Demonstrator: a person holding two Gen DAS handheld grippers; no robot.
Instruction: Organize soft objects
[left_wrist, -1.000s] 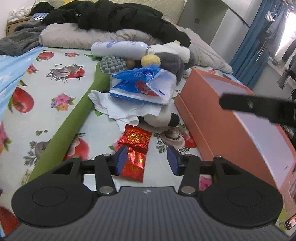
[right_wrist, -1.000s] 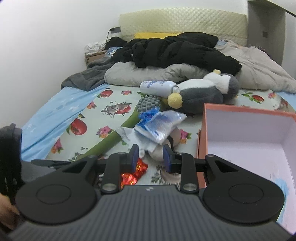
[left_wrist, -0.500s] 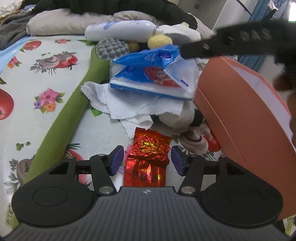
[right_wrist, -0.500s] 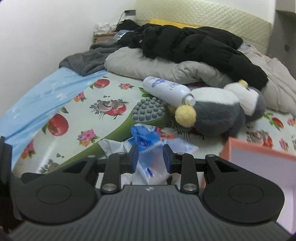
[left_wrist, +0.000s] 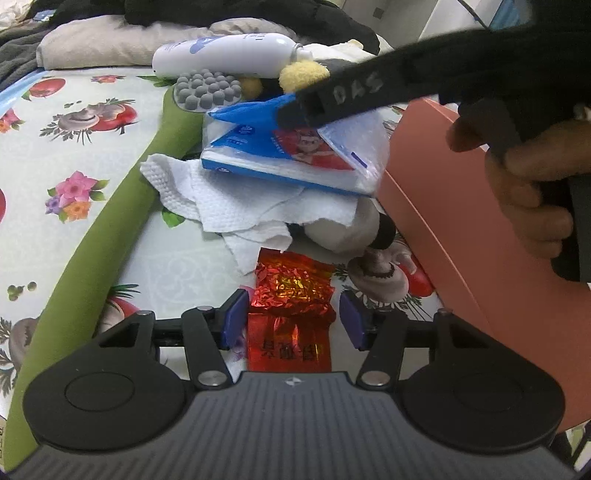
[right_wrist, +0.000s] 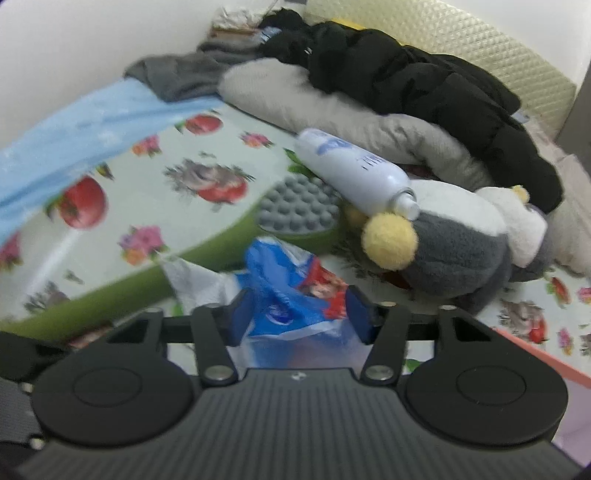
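Note:
A crinkled red foil packet (left_wrist: 291, 291) lies on the flowered sheet between the jaws of my left gripper (left_wrist: 291, 321). Those jaws are closing, with a gap still showing at each pad. A blue and white tissue pack (left_wrist: 280, 147) rests on a crumpled white paper towel (left_wrist: 229, 199). My right gripper (right_wrist: 299, 314) is down over the tissue pack (right_wrist: 291, 295), its jaws opening with the pack's blue plastic between them. Its black finger (left_wrist: 351, 96) crosses the left wrist view. A grey and white plush penguin (right_wrist: 461, 240) lies behind.
An orange box (left_wrist: 461, 240) stands open on the right, with a hand (left_wrist: 535, 192) in front of it. A white bottle (left_wrist: 229, 51), a green massager with a grey nubbed head (left_wrist: 207, 90) and a small plush (left_wrist: 351, 229) crowd the pile. Pillows and dark clothes lie beyond.
My left gripper came down and forward until the red packet sat between its jaws. The right gripper swung in over the tissue pack and its jaws widened.

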